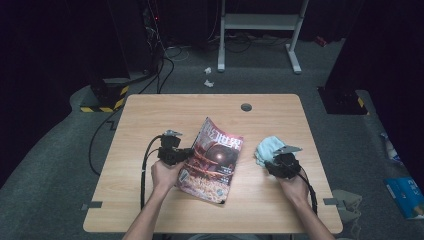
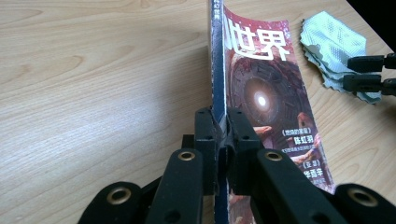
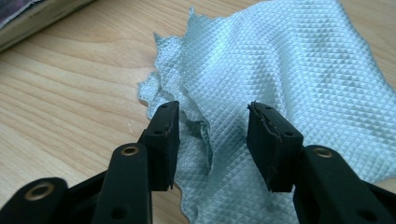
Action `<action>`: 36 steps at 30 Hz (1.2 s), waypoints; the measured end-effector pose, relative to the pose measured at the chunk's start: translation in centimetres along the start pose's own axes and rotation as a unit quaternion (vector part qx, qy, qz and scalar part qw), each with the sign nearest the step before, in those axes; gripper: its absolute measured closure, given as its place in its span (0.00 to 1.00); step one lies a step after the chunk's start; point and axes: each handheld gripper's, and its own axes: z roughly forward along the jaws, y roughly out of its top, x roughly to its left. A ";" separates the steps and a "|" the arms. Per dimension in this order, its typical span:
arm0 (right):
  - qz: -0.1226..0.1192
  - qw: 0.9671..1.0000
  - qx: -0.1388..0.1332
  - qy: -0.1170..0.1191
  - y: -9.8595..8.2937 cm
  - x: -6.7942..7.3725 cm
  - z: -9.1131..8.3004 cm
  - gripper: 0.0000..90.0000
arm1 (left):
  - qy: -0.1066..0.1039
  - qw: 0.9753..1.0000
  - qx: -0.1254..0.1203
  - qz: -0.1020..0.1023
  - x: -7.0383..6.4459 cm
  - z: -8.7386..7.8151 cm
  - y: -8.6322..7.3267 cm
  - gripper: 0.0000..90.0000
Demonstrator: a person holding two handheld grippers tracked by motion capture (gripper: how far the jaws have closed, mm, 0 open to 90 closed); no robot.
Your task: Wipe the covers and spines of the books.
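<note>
My left gripper [image 2: 219, 128] had its jaws clamped tight on the spine edge of the magazine [image 2: 261, 93], pads pressed flat on either side of the stack of pages. In the high view that same left gripper [image 1: 176, 154] sat at the magazine's [image 1: 212, 160] left edge, near the middle of the wooden table [image 1: 150, 115], and the edge I held was lifted off the wood so the cover tilted down to my right (red cover, big white characters across the top, a bright glowing circle under them). The far side of the magazine rested on the table.

Over on the other side, my right gripper [image 3: 212, 135] stood with its jaws parted to a middling gap, nothing between the pads. It hovered just over the pale blue-green cloth [image 3: 289, 70], a waffle-textured wipe lying rumpled on the wood, one ragged folded edge running right up between the two jaws. From above, the right gripper [image 1: 281, 162] was at the near edge of the cloth [image 1: 265, 147], which lay just to the right of the magazine, the two apart with a strip of bare table between them. From the left gripper view I could see the right gripper's jaws [image 2: 369, 72] poking in over the cloth [image 2: 331, 42].
</note>
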 end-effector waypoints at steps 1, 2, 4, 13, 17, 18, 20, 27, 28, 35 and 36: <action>-0.001 1.000 -0.006 -0.004 -0.2 0.1 0.0 0.59 | 0.001 1.000 0.000 0.002 0.0 -0.1 0.1 0.94; -0.002 1.000 -0.009 -0.006 -0.3 0.1 0.0 0.58 | 0.001 1.000 -0.001 0.003 0.0 -0.3 0.2 0.94; 0.000 1.000 -0.017 -0.006 -0.6 0.1 0.0 0.57 | 0.000 1.000 -0.002 0.002 0.0 -0.6 0.3 0.94; 0.006 0.997 -0.075 -0.012 -2.3 0.4 0.0 0.54 | -0.009 1.000 -0.004 -0.016 0.5 -1.9 0.8 0.94; 0.006 0.996 -0.088 -0.014 -2.6 0.4 0.1 0.54 | -0.009 1.000 -0.004 -0.019 0.7 -2.6 1.1 0.94; 0.008 0.996 -0.089 -0.013 -2.7 0.4 0.1 0.54 | -0.010 1.000 -0.005 -0.020 0.7 -2.9 1.1 0.94; 0.008 0.996 -0.090 -0.013 -2.7 0.4 0.1 0.54 | -0.010 1.000 -0.005 -0.020 0.7 -3.4 1.3 0.94; 0.010 0.995 -0.095 -0.011 -2.8 0.4 0.1 0.53 | -0.002 1.000 -0.003 -0.017 0.8 -4.5 1.8 0.94; 0.013 0.995 -0.095 -0.009 -2.8 0.5 0.1 0.51 | -0.001 1.000 -0.003 -0.017 0.9 -4.8 1.9 0.94; 0.013 0.995 -0.097 -0.010 -2.9 0.6 0.1 0.51 | 0.004 1.000 -0.001 -0.018 1.4 -6.3 2.9 0.94; 0.013 0.995 -0.097 -0.010 -2.9 0.6 0.1 0.51 | 0.005 1.000 -0.002 -0.021 1.6 -6.5 3.0 0.94</action>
